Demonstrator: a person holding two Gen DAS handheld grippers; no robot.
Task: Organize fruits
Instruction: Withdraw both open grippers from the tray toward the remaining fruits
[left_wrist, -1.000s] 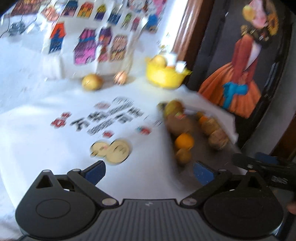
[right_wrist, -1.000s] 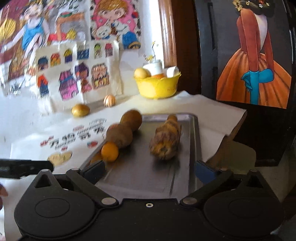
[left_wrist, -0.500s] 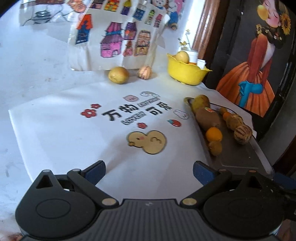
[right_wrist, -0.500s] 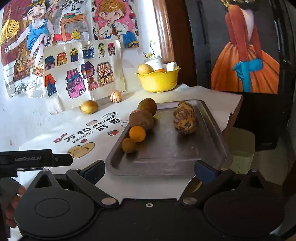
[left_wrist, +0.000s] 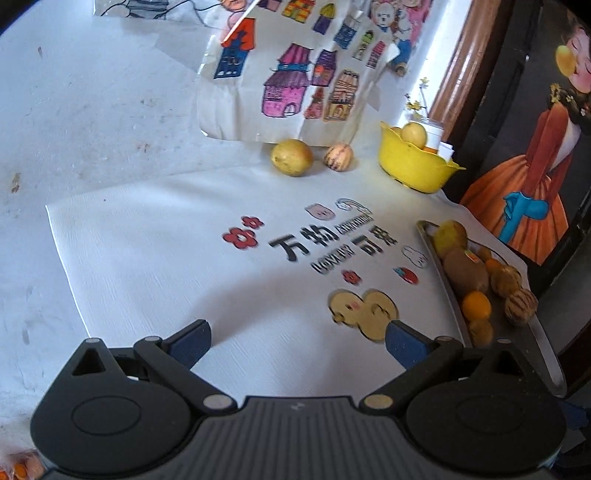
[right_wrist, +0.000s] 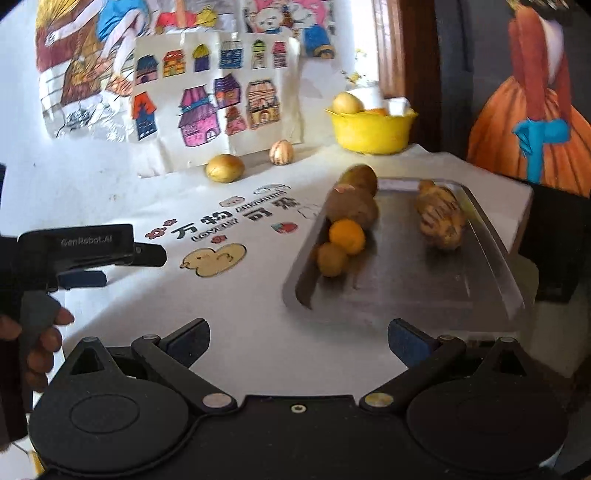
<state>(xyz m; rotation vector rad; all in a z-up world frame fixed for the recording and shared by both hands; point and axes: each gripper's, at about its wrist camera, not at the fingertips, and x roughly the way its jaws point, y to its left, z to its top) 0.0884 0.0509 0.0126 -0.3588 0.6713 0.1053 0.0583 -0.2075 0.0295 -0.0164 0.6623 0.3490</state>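
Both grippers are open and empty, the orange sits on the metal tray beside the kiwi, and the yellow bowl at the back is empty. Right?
Not quite: the yellow bowl is not empty. The right wrist view shows a pale round fruit and white items in it. The rest holds: left gripper and right gripper are open and empty, and the orange sits on the metal tray beside the kiwi.

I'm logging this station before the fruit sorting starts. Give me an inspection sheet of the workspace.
Surface: white printed mat on a pale, marked tabletop.
Job's things: metal tray holds an orange fruit, brown fruits and striped ones; yellow bowl holds a fruit; a yellow fruit and a striped fruit lie loose on the table.
Clutter: nothing seen.
Grippers: left gripper open, empty; right gripper open, empty.
Cables: nothing seen.
Surroundings: children's drawings on the wall.
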